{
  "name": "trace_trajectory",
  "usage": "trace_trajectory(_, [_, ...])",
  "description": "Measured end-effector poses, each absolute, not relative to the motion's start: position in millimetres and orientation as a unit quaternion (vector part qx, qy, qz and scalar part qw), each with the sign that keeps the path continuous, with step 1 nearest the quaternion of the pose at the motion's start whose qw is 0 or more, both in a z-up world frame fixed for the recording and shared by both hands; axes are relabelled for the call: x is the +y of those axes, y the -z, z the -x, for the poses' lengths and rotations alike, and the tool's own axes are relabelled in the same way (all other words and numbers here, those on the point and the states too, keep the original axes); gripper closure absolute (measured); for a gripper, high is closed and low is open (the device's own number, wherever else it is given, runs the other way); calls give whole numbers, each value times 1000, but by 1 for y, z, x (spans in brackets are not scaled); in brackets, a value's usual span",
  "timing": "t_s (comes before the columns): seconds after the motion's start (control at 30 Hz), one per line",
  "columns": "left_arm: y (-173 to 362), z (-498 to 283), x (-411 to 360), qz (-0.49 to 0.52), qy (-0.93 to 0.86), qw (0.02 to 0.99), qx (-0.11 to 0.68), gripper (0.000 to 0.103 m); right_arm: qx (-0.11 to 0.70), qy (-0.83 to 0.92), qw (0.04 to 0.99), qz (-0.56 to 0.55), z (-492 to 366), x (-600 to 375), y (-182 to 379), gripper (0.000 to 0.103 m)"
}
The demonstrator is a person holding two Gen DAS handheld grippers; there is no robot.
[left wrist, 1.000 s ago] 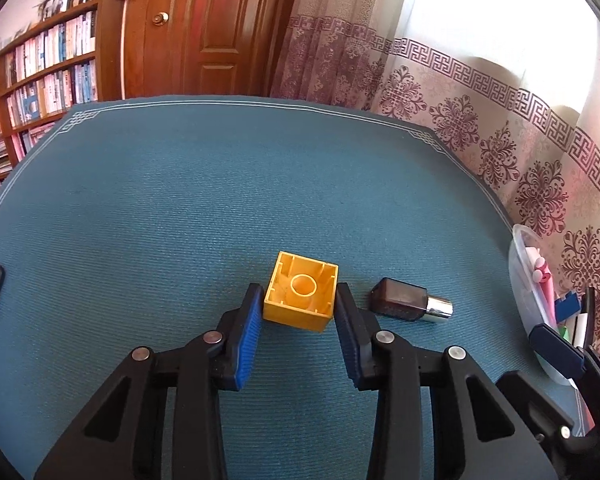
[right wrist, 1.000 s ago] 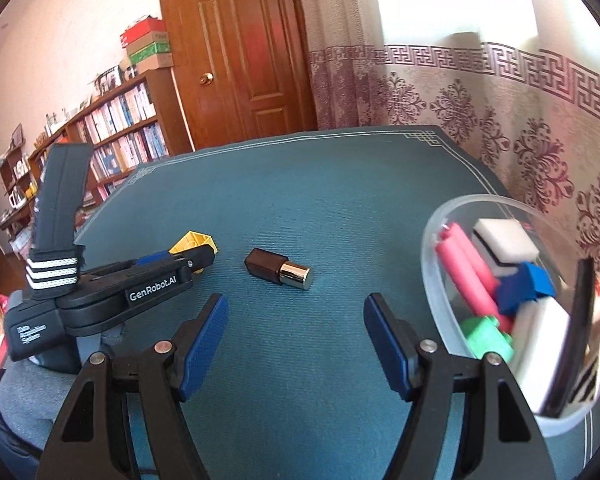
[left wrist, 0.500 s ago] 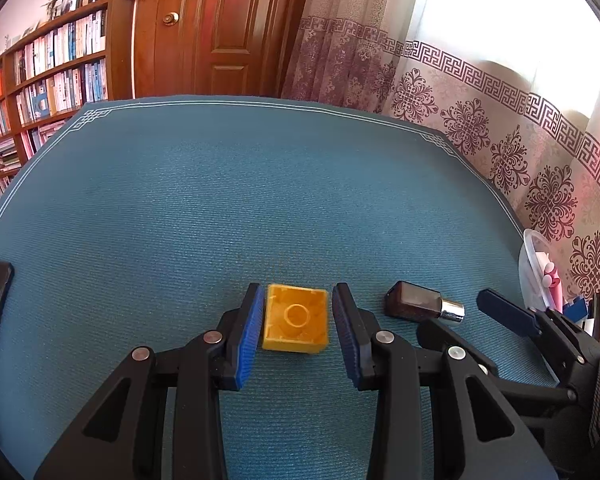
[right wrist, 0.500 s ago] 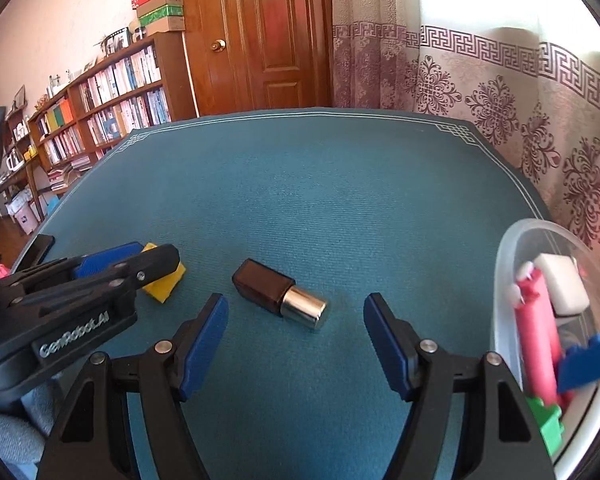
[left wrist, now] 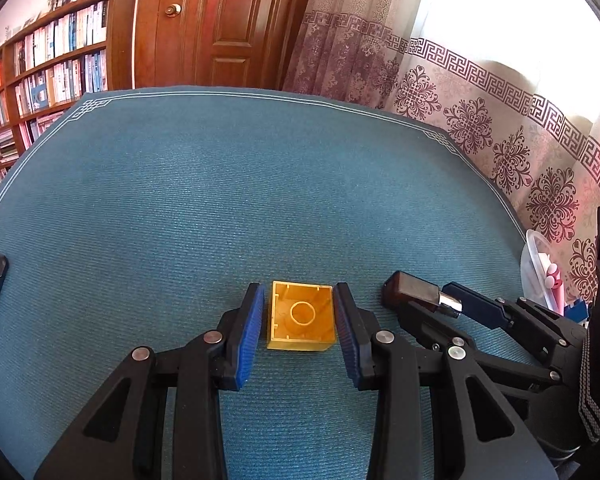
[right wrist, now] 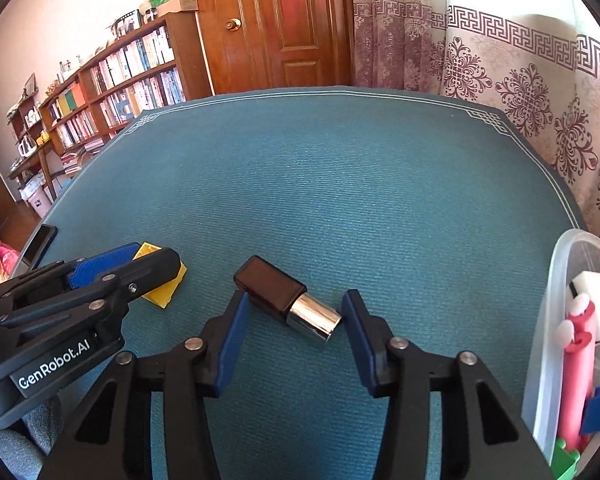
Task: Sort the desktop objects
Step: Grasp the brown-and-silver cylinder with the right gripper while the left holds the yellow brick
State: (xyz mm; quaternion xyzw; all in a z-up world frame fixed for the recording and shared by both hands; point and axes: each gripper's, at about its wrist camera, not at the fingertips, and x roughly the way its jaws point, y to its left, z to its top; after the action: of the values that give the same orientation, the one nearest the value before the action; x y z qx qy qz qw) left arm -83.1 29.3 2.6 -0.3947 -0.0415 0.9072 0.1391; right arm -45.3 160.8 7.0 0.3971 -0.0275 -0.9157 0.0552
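Note:
A yellow brick (left wrist: 302, 320), hollow side up, rests on the teal tablecloth (left wrist: 260, 200) with my left gripper (left wrist: 298, 304) shut on its two sides. The right wrist view shows a corner of that brick (right wrist: 166, 292) under the left gripper (right wrist: 140, 264). A dark brown tube with a silver end (right wrist: 274, 290) lies slantwise on the cloth between the pads of my right gripper (right wrist: 296, 300). Its jaws are closing and the pads stand right at the tube's two ends. From the left wrist view, the tube (left wrist: 414, 292) lies to the right of the brick, with the right gripper (left wrist: 440, 306) around it.
A clear plastic tub (right wrist: 556, 320) at the right table edge holds pink, white, blue and green items. A flat black object (right wrist: 40, 244) lies at the left edge. Beyond the table stand a bookshelf (right wrist: 120, 80), a wooden door and patterned curtains.
My right gripper has moved left and down from beside the tub to straddle the tube, and its jaws have narrowed. The yellow brick, skewed at the left pads' tips before, now sits square between them.

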Motion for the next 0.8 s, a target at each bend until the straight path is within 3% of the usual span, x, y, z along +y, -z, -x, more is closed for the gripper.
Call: trace_trajectory(0.8, [-6, 86, 23, 397, -906, 140, -55, 67, -18, 915, 57, -399, 53, 154, -8, 51])
